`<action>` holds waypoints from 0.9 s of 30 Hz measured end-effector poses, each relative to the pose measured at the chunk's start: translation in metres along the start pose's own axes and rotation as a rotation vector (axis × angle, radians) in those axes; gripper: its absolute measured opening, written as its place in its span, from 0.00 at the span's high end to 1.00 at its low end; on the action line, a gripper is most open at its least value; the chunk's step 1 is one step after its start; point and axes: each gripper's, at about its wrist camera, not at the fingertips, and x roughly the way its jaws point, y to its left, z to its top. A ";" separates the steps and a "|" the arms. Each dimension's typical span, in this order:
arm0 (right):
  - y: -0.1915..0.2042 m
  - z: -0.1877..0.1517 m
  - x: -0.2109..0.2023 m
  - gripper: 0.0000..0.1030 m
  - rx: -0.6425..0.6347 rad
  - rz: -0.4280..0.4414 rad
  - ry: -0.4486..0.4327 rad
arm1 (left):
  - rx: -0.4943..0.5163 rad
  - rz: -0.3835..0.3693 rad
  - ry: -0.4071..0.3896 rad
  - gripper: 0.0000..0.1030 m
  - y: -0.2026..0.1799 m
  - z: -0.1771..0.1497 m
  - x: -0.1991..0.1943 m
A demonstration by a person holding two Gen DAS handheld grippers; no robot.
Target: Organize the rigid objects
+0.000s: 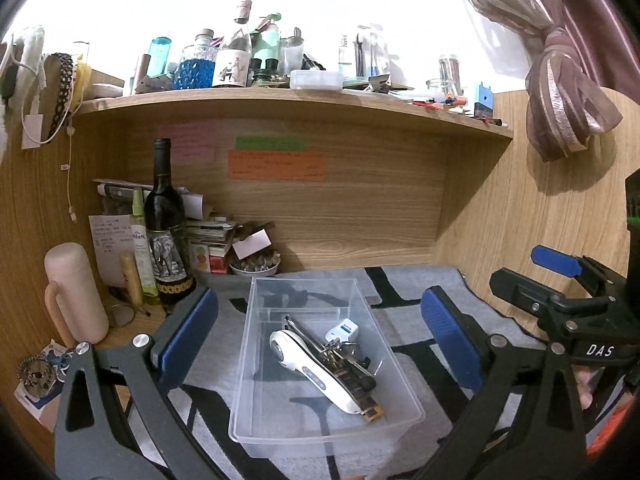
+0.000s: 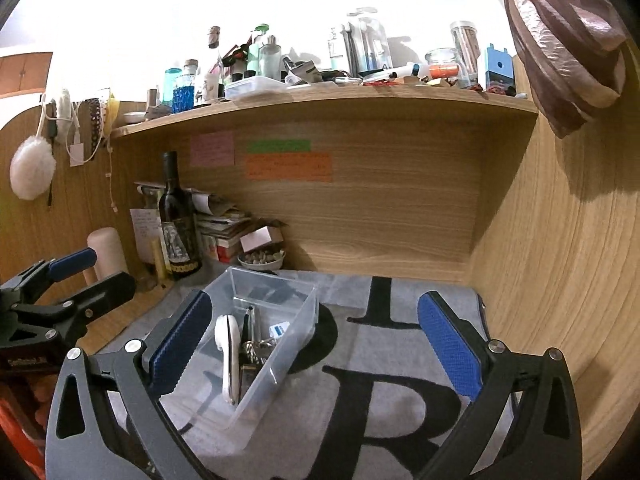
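A clear plastic bin (image 1: pixel 400 396) sits on the grey patterned mat (image 1: pixel 424 292). In it lie a white handheld device (image 1: pixel 308 372), a white charger plug (image 1: pixel 342 330), keys and small metal tools (image 1: pixel 340 354). My left gripper (image 1: pixel 320 340) is open and empty, its blue pads either side of the bin from above. My right gripper (image 2: pixel 316 344) is open and empty, right of the bin (image 2: pixel 298 320), above the mat (image 2: pixel 400 344). The white device (image 2: pixel 229 356) shows in the right wrist view. The right gripper also shows in the left view (image 1: pixel 560 280).
A dark wine bottle (image 1: pixel 166 232), a green spray bottle (image 1: pixel 142 248), a pink cup (image 1: pixel 74 292), stacked papers and a small bowl (image 1: pixel 256 266) crowd the desk's back left. A cluttered shelf (image 1: pixel 280 96) runs overhead. Wood walls enclose the desk; a curtain (image 1: pixel 568 80) hangs right.
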 end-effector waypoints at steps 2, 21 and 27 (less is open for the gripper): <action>0.000 -0.001 -0.001 0.00 0.002 0.002 -0.001 | 0.000 0.000 0.000 0.00 0.000 0.000 0.000; 0.000 -0.002 0.000 0.00 0.023 0.001 0.003 | -0.017 0.002 0.004 0.00 0.003 -0.001 0.002; 0.001 -0.002 -0.001 0.00 0.026 -0.007 0.000 | -0.012 0.000 0.000 0.00 0.001 -0.001 0.001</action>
